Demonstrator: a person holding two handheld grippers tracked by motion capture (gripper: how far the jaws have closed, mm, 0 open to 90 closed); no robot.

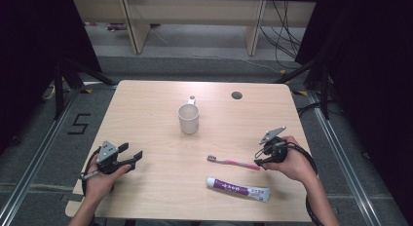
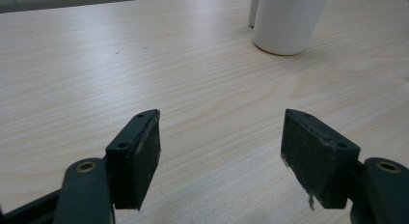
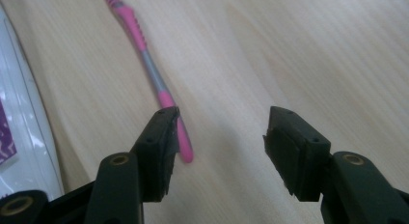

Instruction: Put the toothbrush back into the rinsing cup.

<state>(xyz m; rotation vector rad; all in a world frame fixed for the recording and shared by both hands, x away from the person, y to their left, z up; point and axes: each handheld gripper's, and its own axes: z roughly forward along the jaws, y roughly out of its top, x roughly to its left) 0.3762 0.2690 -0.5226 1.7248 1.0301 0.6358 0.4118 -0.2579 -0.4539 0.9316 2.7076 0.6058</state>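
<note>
A white mug (image 1: 188, 118) stands near the middle of the wooden table (image 1: 146, 104). A pink toothbrush (image 1: 234, 162) lies flat at the front right, bristles to the left. In front of it lies a white and purple toothpaste tube (image 1: 238, 188). My right gripper (image 1: 257, 158) is open at the toothbrush's handle end. In the right gripper view (image 3: 219, 147) the toothbrush handle (image 3: 144, 55) ends beside the left-hand jaw, untouched by the pads, and the tube (image 3: 19, 127) lies at the left edge. My left gripper (image 1: 132, 152) rests open at the front left, empty (image 2: 219, 151), pointing towards the mug (image 2: 287, 21).
A round cable hole (image 1: 236, 95) sits in the table's far right part. Beyond the table are a pale desk frame (image 1: 139, 26) and loose cables (image 1: 285, 36) on the grey floor. Dark curtains hang at both sides. A floor rail (image 1: 44, 143) runs past the table's left.
</note>
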